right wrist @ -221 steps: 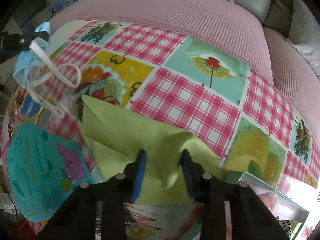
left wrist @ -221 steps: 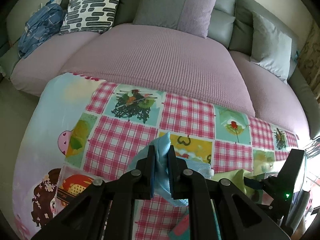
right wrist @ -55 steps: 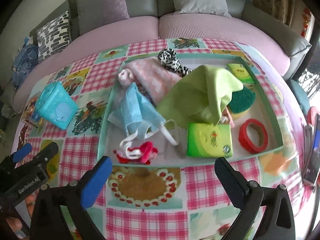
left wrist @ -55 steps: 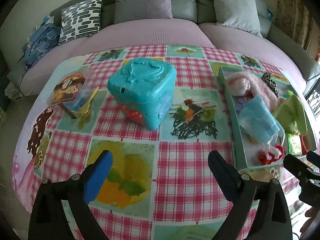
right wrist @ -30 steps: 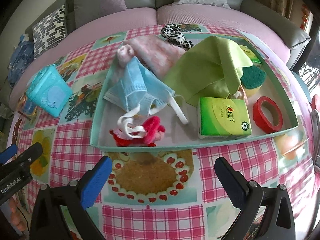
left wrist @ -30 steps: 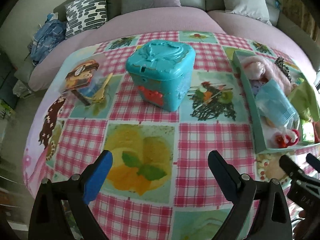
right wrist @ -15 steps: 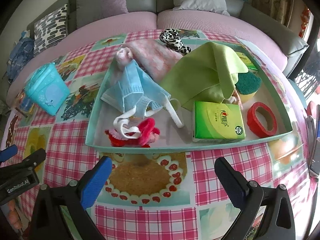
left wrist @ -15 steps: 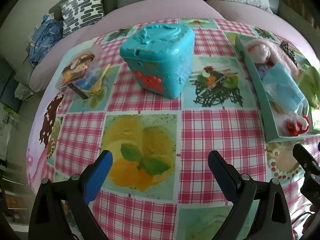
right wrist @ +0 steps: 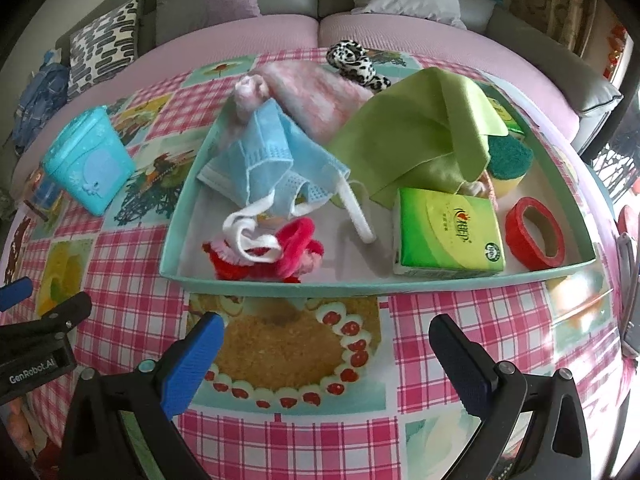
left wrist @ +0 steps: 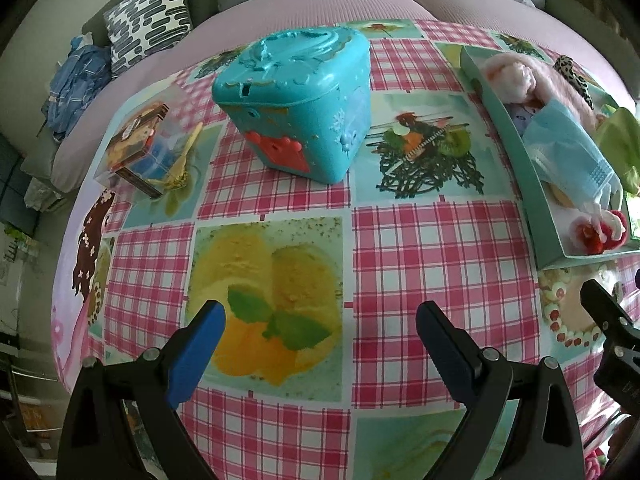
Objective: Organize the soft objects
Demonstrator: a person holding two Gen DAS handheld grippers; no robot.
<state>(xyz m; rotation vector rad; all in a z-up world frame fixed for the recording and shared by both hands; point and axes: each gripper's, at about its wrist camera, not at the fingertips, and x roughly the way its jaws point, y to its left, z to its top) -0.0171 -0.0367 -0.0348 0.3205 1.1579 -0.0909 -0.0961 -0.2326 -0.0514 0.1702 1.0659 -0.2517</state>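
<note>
A teal tray (right wrist: 280, 285) on the checked tablecloth holds a blue face mask (right wrist: 272, 160), a green cloth (right wrist: 416, 136), a pink fluffy item (right wrist: 312, 92), a leopard-print scrunchie (right wrist: 352, 60) and red-pink scrunchies (right wrist: 280, 256). The same tray (left wrist: 532, 184) shows at the right of the left wrist view, with the mask (left wrist: 568, 152) in it. My right gripper (right wrist: 326, 340) stands open in front of the tray, empty. Over the bare cloth to the left of the tray, my left gripper (left wrist: 320, 328) is open and empty.
A teal plastic box (left wrist: 296, 100) and a clear box of small items (left wrist: 140, 148) stand on the table's left part. In the tray also lie a tissue pack (right wrist: 448, 236), a red tape roll (right wrist: 534, 232) and a sponge (right wrist: 508, 164). A sofa (right wrist: 320, 4) with cushions runs behind.
Earlier the left gripper held the mask and the right reached at the green cloth; both items now lie in the tray. Over the last second both open grippers drifted slightly closer to the table.
</note>
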